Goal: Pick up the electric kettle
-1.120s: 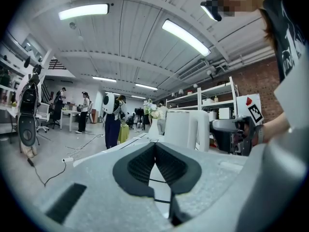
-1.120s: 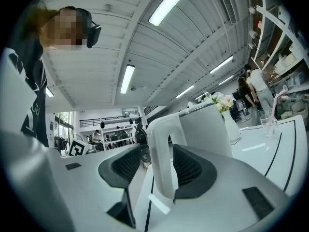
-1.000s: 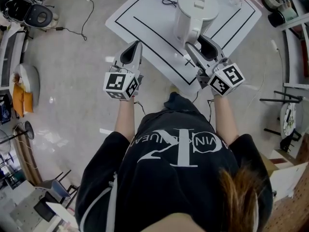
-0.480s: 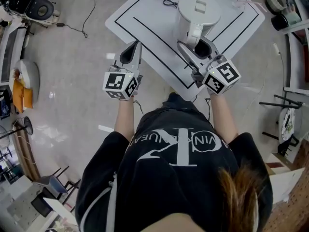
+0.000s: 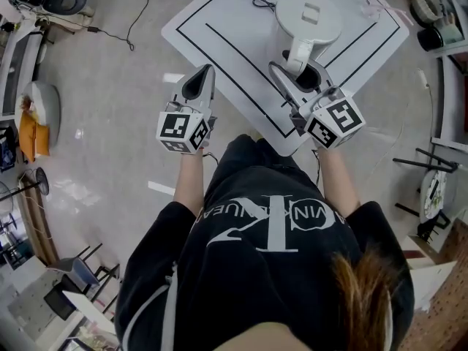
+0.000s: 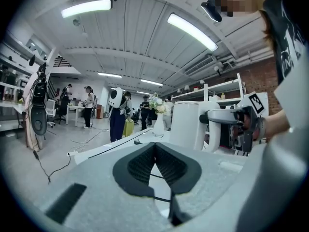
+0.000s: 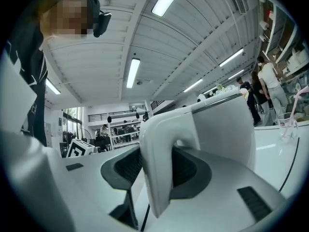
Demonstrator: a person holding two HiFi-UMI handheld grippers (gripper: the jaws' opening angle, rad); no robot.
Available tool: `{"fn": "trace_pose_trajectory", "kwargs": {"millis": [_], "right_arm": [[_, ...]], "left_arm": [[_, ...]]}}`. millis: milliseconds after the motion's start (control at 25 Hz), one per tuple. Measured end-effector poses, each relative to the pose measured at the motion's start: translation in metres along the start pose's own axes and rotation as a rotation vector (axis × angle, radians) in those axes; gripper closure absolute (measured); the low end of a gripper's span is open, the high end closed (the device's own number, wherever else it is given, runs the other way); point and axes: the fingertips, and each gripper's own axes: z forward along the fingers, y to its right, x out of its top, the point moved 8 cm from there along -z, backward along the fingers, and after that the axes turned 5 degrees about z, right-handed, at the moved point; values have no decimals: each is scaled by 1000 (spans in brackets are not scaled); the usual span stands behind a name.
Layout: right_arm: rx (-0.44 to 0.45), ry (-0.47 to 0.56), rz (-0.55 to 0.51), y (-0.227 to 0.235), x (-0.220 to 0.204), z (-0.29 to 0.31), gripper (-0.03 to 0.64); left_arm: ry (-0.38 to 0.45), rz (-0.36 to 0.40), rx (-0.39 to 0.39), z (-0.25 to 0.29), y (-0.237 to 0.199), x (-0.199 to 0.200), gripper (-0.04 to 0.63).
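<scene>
Head view first: the kettle [image 5: 311,13] stands upright on the white table [image 5: 219,57], handle [image 5: 298,50] pointing back at the person. The right gripper [image 5: 296,70] has its jaws on either side of that handle. The left gripper [image 5: 208,69] hangs off the table's near-left edge, well apart from the kettle, carrying nothing

Left gripper view: the left gripper [image 6: 154,144] has its pads meeting at the tips, so it's closed and empty. The kettle [image 6: 186,124] is off to the right

Right gripper view: the right gripper [image 7: 157,163] has the handle [image 7: 159,178] right between its jaws. They've just been closing, and the pads look snug against both sides of it. The kettle body [image 7: 227,124] is right behind

Handling guess: hard, smooth plastic, so stiff but a bit slippery. Can't tell if there's water inside, so I'd assume it could be heavy and want to tip forward. The handle is the obvious spot, gripped high near the body, squeezed firmly before lifting
</scene>
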Motion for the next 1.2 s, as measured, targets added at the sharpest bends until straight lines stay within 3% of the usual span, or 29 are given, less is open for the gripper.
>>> {"fn": "trace_pose_trajectory", "kwargs": {"millis": [280,880,1200], "right_arm": [[-11,6,-62,0,3,8,477],[-23,70,-68,1,8,10,480],[-1,109,-28,10,18,10,482]], "left_arm": [[-36,-25,-14,7,-21,-6,584],[-19,-4,-87,40,-57,14,584],[-10,0,-79,44,-68,18,584]]}}
